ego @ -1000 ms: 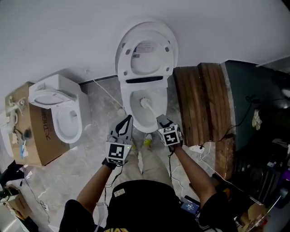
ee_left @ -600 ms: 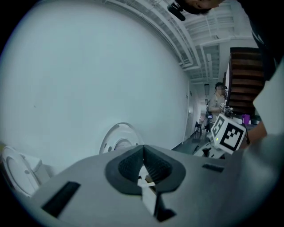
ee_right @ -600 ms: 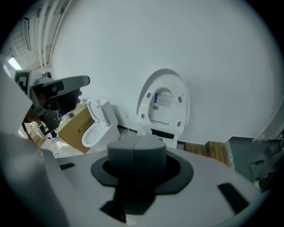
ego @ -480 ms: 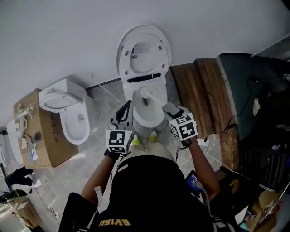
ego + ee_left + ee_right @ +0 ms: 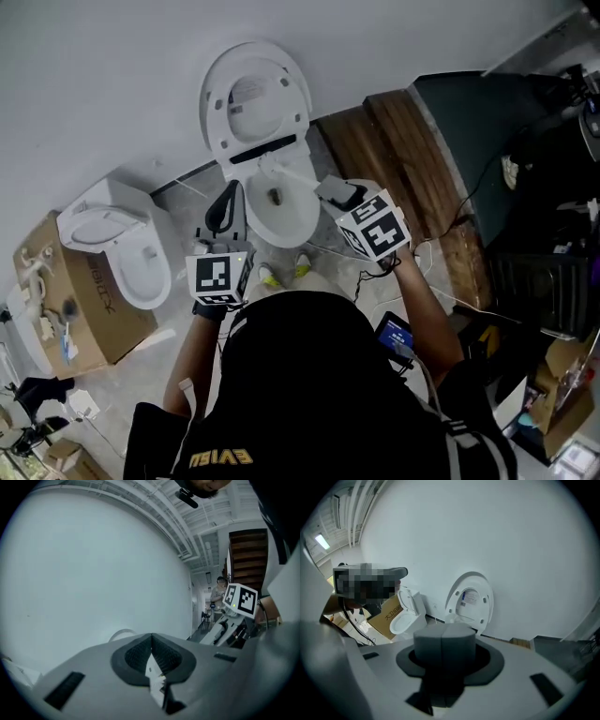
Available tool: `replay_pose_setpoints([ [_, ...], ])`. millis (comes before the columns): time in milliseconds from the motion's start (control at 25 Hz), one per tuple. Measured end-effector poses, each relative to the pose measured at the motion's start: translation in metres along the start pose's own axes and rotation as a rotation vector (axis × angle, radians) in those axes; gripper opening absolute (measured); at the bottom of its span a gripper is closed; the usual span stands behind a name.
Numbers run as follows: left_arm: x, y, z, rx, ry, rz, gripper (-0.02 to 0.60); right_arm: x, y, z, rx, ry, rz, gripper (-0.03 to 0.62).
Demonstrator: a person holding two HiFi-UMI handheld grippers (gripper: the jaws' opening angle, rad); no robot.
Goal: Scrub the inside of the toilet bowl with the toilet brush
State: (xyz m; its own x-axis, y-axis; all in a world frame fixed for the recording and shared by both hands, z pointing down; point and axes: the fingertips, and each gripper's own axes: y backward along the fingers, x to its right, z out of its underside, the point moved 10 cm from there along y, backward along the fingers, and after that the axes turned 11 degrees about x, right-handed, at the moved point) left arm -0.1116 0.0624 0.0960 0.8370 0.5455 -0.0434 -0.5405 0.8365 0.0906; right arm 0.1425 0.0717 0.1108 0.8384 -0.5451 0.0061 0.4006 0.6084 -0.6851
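Observation:
The white toilet (image 5: 251, 221) stands against the wall with its lid (image 5: 255, 98) up. In the head view my right gripper (image 5: 335, 193) hovers over the bowl's right rim, shut on the thin white handle of the toilet brush (image 5: 298, 178). The brush head (image 5: 269, 168) sits at the back of the bowl under the hinge. The right gripper view shows the jaws (image 5: 444, 631) pressed together and the raised lid (image 5: 469, 599) beyond, with no brush in sight. My left gripper (image 5: 222, 210) hangs shut beside the bowl's left rim, holding nothing; its pads (image 5: 140, 654) meet.
A second white toilet (image 5: 122, 248) and a cardboard box (image 5: 56, 291) stand at the left. Wooden planks (image 5: 394, 150) lean at the right, then dark furniture (image 5: 525, 187) and cables. A phone (image 5: 394, 337) hangs at the person's hip. A far person (image 5: 218, 592) shows down the corridor.
The head view has swung left. My right gripper rose and drew the brush head from the bowl's middle to its back edge. The left gripper stayed beside the bowl's left rim.

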Motion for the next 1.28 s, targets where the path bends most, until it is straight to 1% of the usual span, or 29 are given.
replay_pose_setpoints([
  [80,0.0,-0.001,0.0,-0.003,-0.015,0.007,0.009,0.002,0.004,-0.01,0.007,0.015,0.0,0.16],
  [200,-0.002,-0.004,0.001,-0.005,-0.008,0.007,0.009,0.003,0.008,-0.02,0.015,0.023,-0.002,0.16],
  [360,-0.006,-0.006,0.001,-0.007,-0.006,0.004,0.009,0.003,0.004,-0.024,-0.007,0.005,-0.025,0.16],
  [600,-0.016,-0.004,0.005,-0.012,0.017,-0.017,0.009,-0.001,-0.011,-0.016,-0.07,-0.034,-0.055,0.16],
  [720,-0.025,0.0,0.004,-0.01,0.011,-0.041,0.009,-0.005,-0.017,-0.012,-0.093,-0.043,-0.067,0.16],
  [880,-0.024,0.004,0.004,-0.016,0.002,-0.056,0.009,-0.005,-0.014,-0.01,-0.118,-0.001,-0.073,0.16],
  [1040,-0.025,0.004,0.006,-0.025,-0.004,-0.057,0.009,-0.008,-0.014,-0.021,-0.108,0.066,-0.062,0.16],
  [1200,-0.023,0.006,0.006,-0.027,-0.008,-0.06,0.009,-0.015,-0.01,-0.029,-0.12,0.134,-0.056,0.16],
  [1280,-0.022,0.007,0.006,-0.027,-0.009,-0.06,0.009,-0.015,-0.009,-0.031,-0.129,0.15,-0.053,0.16],
])
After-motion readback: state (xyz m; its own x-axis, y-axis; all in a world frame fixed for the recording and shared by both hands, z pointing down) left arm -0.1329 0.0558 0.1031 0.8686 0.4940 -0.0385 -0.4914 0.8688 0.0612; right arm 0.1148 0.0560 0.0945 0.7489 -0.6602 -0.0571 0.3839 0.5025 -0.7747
